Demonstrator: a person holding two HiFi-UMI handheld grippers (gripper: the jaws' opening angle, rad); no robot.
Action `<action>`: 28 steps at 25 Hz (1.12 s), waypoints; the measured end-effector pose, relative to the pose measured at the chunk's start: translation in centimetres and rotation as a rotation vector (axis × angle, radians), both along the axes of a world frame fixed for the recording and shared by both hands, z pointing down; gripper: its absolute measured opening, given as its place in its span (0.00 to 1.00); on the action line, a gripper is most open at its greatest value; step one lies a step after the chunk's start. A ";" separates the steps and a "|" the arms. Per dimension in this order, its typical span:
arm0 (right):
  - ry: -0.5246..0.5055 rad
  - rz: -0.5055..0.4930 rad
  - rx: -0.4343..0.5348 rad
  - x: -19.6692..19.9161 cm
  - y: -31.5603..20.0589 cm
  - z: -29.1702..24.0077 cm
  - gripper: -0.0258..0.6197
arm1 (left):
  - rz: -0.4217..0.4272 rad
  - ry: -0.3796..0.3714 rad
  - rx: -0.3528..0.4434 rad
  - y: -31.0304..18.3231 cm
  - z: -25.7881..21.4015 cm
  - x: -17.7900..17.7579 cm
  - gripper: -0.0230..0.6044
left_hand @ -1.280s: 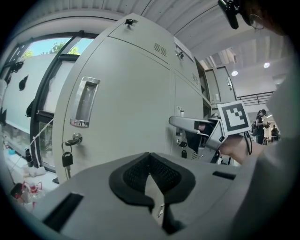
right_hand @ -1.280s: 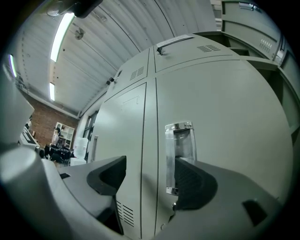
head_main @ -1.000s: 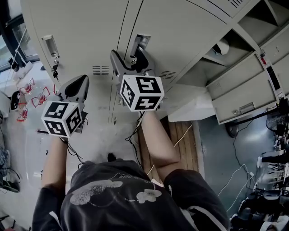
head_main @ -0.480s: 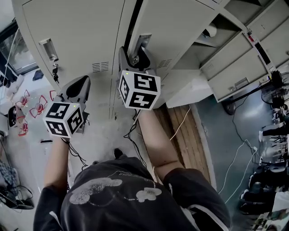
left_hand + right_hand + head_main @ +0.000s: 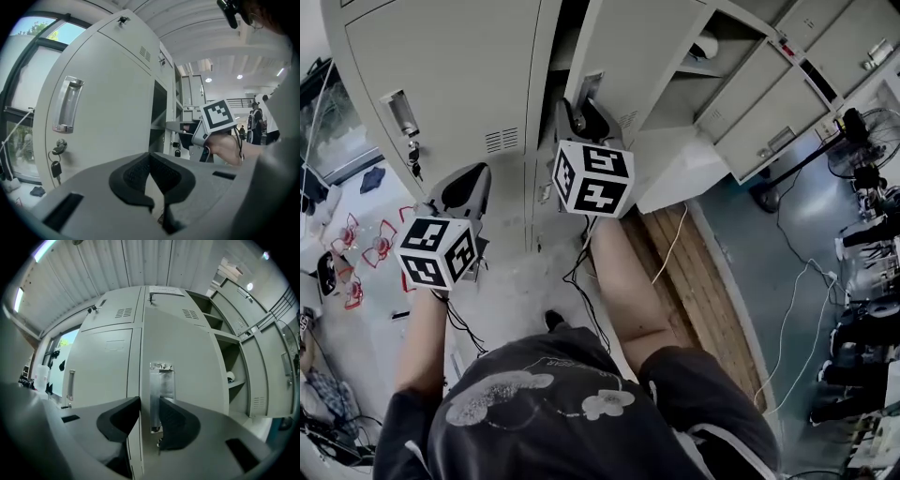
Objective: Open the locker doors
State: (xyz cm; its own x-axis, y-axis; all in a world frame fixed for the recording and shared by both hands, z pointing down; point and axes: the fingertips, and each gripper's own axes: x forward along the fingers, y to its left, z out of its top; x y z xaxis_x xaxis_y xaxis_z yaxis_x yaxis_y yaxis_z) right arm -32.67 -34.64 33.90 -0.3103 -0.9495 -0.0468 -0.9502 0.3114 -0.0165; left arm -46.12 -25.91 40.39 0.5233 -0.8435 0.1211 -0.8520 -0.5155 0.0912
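Closing the right gripper [image 5: 150, 403] around the handle [image 5: 162, 385] of the middle locker door [image 5: 192, 352], not yet pressing on it. Holding the left gripper [image 5: 151, 157] clenched, empty, well left of that handle. Danger: pulling too early and slipping off the smooth metal, or pinching only the door edge [image 5: 142, 371] beside the handle.

Left door [image 5: 459, 66]: grey steel, shut, key [image 5: 56, 167] hanging in lock. Middle door [image 5: 633, 47]: grey steel, ajar, recessed metal handle [image 5: 161, 390].
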 end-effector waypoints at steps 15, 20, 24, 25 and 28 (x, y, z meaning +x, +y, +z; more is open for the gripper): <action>0.009 0.015 0.050 3.7 4.3 -0.1 0.29 | 0.116 0.000 -0.002 2.7 0.2 2.2 0.05; 0.031 0.065 0.069 5.3 5.8 0.0 0.32 | 0.154 0.003 -0.003 3.6 0.3 3.2 0.05; 0.064 0.126 0.075 6.7 6.9 0.0 0.34 | 0.181 0.010 -0.005 4.3 0.3 3.8 0.05; 0.076 0.144 0.076 7.1 7.2 0.0 0.34 | 0.189 0.013 -0.006 4.5 0.3 4.0 0.05; 0.106 0.191 0.076 8.0 8.0 -0.1 0.33 | 0.210 0.023 -0.011 5.0 0.5 4.2 0.05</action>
